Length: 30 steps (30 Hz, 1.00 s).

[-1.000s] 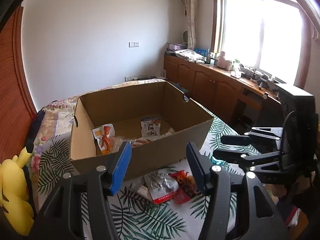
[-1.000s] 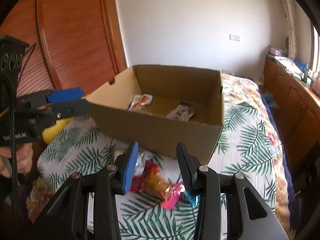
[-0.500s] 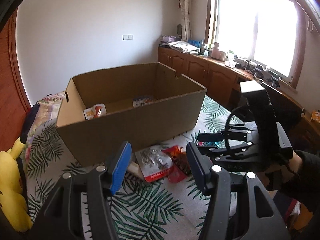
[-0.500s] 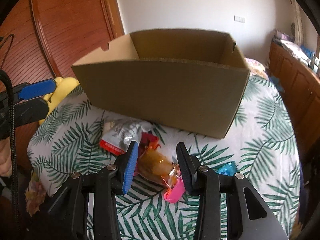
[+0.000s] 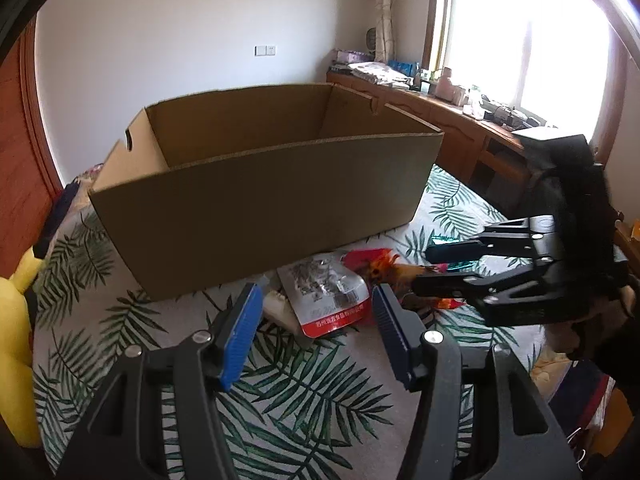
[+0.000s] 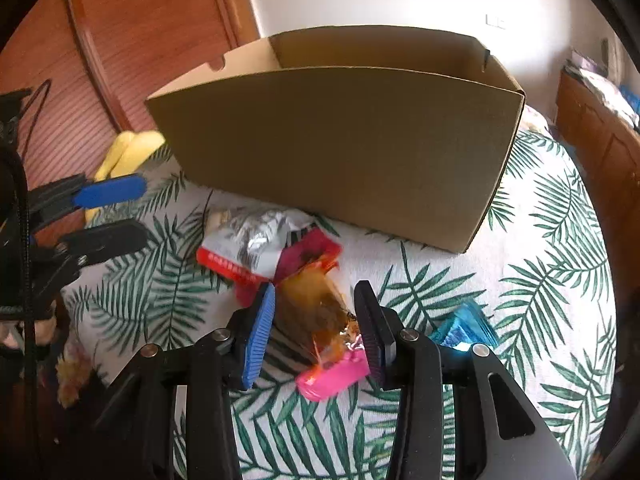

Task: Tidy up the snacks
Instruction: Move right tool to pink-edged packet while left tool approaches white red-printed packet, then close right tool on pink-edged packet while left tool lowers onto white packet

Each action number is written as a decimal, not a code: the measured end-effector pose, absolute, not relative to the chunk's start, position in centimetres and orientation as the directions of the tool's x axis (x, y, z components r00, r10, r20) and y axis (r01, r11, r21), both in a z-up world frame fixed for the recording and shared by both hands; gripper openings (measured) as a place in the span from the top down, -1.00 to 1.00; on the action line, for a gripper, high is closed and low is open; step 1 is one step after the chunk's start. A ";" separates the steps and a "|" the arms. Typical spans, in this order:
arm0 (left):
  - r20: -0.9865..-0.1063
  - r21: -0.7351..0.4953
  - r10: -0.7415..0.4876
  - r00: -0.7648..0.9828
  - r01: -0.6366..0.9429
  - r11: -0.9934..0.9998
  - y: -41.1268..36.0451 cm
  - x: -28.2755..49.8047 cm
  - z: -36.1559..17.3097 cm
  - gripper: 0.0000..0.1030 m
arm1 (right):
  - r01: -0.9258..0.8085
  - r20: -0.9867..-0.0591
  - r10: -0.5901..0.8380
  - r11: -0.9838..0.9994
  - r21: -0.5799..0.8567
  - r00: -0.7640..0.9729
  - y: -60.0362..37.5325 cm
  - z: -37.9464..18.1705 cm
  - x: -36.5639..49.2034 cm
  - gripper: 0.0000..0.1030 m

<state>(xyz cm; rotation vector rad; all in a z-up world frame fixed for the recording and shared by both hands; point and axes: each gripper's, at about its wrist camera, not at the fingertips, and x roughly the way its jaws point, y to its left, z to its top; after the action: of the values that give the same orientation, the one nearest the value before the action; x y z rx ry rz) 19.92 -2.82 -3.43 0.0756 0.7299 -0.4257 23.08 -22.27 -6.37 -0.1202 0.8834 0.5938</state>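
Black gripper frames, silver screws, ribbed blue pads on 2 fingers (image 5: 240, 336).

A cardboard box (image 5: 272, 196) sits open on a leaf-print cloth (image 5: 288, 392), its near wall hiding whatever is inside. Just in front of it lies a small heap of snacks: a silver packet (image 5: 326, 298) with a red bottom band, a red packet (image 5: 370, 260) behind it, an orange one (image 5: 404, 276) to the right. The left gripper (image 5: 316, 332) hangs above the cloth, jaws apart, the silver packet showing between them, untouched. The right gripper (image 5: 440, 266) reaches in from the right with its tips at the orange packet. A yellow plush (image 5: 14, 320) lies at the left edge.
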 end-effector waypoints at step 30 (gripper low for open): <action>-0.706 -0.142 -0.335 0.624 0.339 0.930 -5.7 25.4 -6.6 -0.12 | -0.547 -0.775 0.322 0.837 -0.036 0.544 -21.0 -8.8 20.8 0.17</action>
<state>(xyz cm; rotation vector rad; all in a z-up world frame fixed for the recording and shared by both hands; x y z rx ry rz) 25.38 -5.69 -6.63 0.0054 0.8098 -0.3869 20.83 -21.03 -8.80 -0.2892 0.8507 0.5237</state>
